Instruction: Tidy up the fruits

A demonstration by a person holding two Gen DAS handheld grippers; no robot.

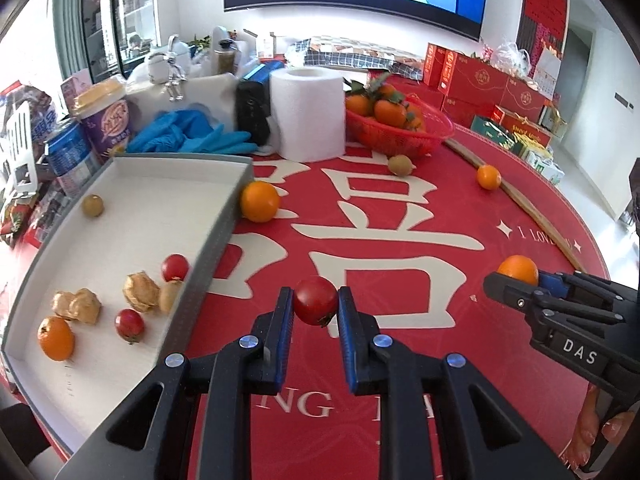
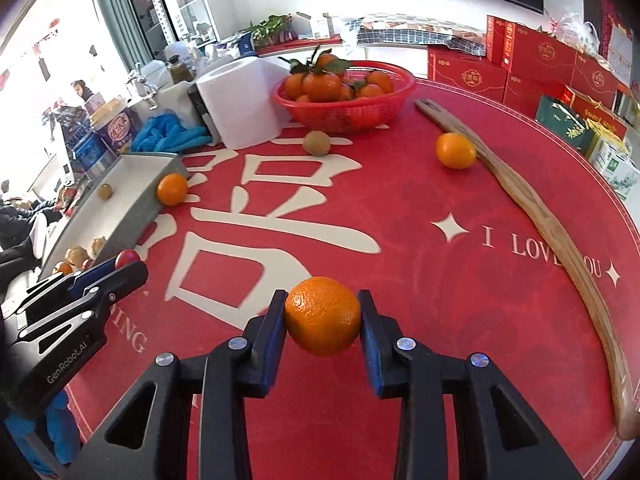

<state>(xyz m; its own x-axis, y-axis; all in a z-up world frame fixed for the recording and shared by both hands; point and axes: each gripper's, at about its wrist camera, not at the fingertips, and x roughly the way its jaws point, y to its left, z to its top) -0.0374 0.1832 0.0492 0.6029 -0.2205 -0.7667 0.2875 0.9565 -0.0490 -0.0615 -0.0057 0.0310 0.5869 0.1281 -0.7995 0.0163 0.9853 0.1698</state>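
My left gripper (image 1: 315, 300) is shut on a red cherry tomato (image 1: 315, 299), held above the red tablecloth just right of the white tray (image 1: 120, 184). My right gripper (image 2: 322, 314) is shut on an orange (image 2: 322, 315) above the cloth; it also shows in the left wrist view (image 1: 518, 269). The tray holds two cherry tomatoes (image 1: 175, 267), an orange (image 1: 56, 338), husked fruits (image 1: 140, 292) and a small brown fruit (image 1: 93, 205). Loose on the cloth lie an orange (image 1: 260, 201) against the tray wall, another orange (image 2: 456, 150) and a kiwi (image 2: 317, 143).
A red basket (image 2: 344, 112) of tangerines stands at the back. A paper roll (image 1: 308, 114), blue gloves (image 1: 188, 136), cups and cans crowd the back left. A long wooden stick (image 2: 552, 224) lies along the right edge. Red gift boxes (image 2: 536, 64) stand beyond the table.
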